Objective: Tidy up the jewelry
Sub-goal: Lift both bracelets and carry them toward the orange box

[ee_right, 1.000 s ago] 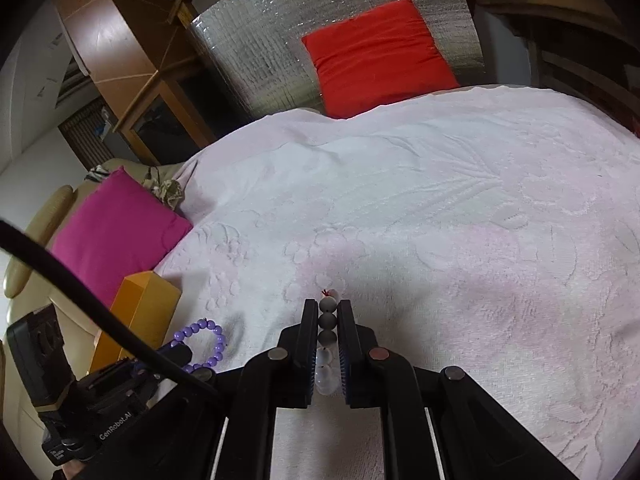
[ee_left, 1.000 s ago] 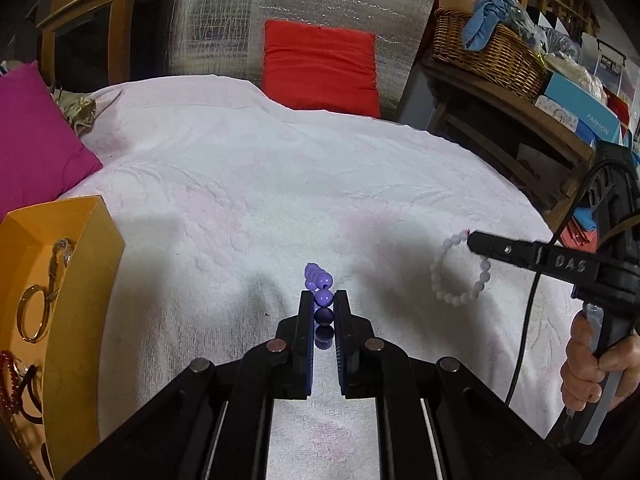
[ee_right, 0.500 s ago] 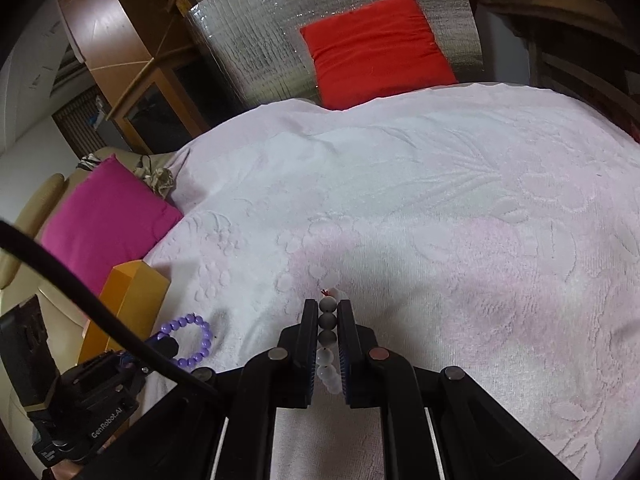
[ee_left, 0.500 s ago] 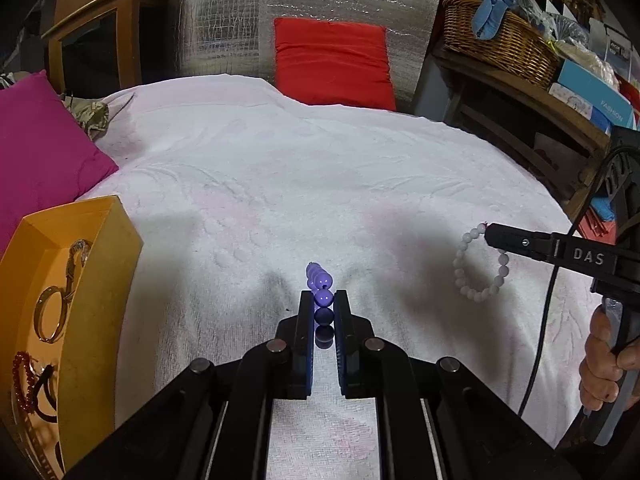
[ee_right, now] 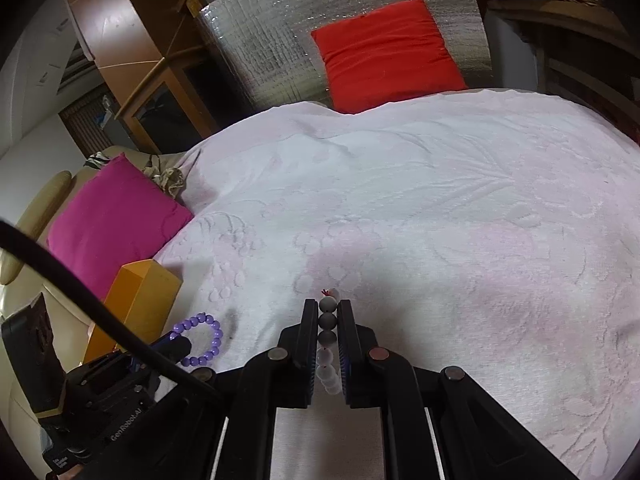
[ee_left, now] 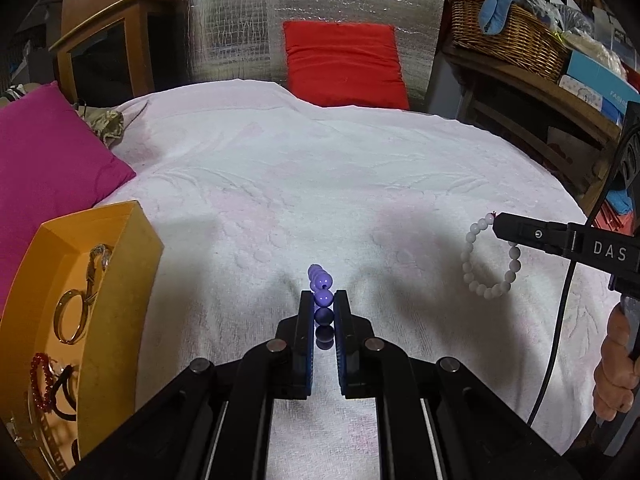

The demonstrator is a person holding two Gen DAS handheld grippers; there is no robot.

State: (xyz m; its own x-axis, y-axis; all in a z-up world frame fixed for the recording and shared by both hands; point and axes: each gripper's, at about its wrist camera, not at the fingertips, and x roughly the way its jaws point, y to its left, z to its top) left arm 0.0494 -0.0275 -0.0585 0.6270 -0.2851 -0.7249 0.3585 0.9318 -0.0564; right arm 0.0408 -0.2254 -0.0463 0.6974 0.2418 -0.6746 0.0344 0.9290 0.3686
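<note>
My left gripper [ee_left: 323, 300] is shut on a purple bead bracelet [ee_left: 321, 284] and holds it above the white bedspread; the bracelet also shows as a hanging loop in the right wrist view [ee_right: 202, 338]. My right gripper [ee_right: 329, 308] is shut on a white bead bracelet [ee_right: 329, 322], which hangs as a loop from its tip in the left wrist view [ee_left: 486, 258]. An orange jewelry box [ee_left: 116, 280] stands at the left and holds a gold bangle [ee_left: 70, 316], a red bead bracelet [ee_left: 42, 380] and dark hair ties.
A magenta cushion [ee_left: 44, 160] lies beyond the box at the left. A red cushion [ee_left: 344, 64] leans on a silver foil panel at the back. A wicker basket [ee_left: 508, 24] sits on a wooden shelf at the right. The white bedspread [ee_left: 320, 184] stretches ahead.
Both grippers have kept hold of their bracelets and drifted left. The orange box shows more in the left wrist view and sits nearer the left gripper.
</note>
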